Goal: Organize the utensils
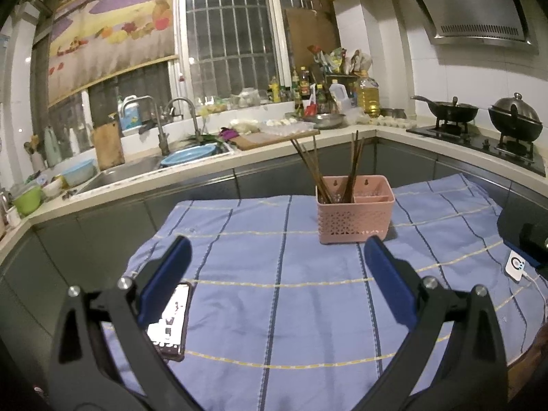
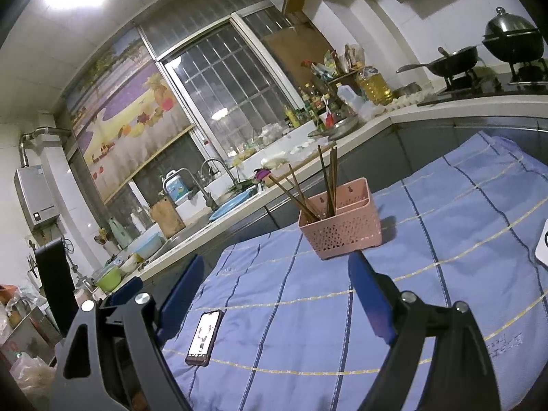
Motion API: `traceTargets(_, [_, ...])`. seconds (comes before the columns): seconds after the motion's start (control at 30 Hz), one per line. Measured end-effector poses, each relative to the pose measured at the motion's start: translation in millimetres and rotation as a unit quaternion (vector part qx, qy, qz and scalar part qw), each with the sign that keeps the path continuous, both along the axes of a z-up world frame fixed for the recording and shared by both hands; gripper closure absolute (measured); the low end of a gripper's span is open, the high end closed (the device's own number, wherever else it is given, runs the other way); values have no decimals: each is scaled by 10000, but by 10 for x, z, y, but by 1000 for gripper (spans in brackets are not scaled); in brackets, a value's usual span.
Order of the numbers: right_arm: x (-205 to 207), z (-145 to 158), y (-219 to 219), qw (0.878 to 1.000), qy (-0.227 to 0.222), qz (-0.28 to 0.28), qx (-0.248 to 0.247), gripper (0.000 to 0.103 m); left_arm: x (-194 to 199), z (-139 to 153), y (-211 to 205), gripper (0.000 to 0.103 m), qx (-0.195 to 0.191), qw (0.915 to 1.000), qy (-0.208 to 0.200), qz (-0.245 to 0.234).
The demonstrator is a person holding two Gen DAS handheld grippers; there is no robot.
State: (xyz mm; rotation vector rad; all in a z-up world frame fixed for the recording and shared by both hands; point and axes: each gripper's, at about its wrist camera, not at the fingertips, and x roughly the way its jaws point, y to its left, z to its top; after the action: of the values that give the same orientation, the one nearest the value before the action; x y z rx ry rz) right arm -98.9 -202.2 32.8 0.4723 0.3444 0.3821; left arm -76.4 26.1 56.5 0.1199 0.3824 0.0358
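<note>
Blue striped cloth (image 1: 281,274) is covering the bench. Pink basket (image 1: 354,210), at one o'clock, is holding brown chopsticks (image 1: 318,167) in its left compartment. Both left gripper (image 1: 277,263) and right gripper (image 2: 274,281) are being held with jaws spread, empty.

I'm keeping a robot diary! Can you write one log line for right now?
left gripper: open, empty | right gripper: open, empty | brown wooden chopsticks: in pink perforated plastic basket | black smartphone: on blue striped cloth
</note>
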Motion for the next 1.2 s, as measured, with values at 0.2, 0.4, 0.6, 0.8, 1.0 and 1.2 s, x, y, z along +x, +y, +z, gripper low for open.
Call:
traceTargets(0.2, [49,-18,6,9997,41,-182,-177,18,64,-39,-31,6,18,9999,144,-87])
traceTargets(0.4, [157,-44,-36,9956,43,-742,-563,7,258,-133,-37,6,-101,9984,465,-294])
traceTargets(0.6, [318,-191,-79,9934,316,-873,-667,7,549,-370,-70,6,-212,9942,922,-514])
traceTargets(0.8, [479,-307,-51,9917,500,-891,-782,7,767,-555,-38,6,-354,9918,1113,-516])
traceTargets(1.0, [603,-393,-2,9901,605,-894,-892,7,933,-692,-16,6,-272,9916,1222,-328])
traceTargets(1.2, [700,-491,-6,9888,777,-855,-941,7,1020,-809,-21,6,-231,9907,1317,-251])
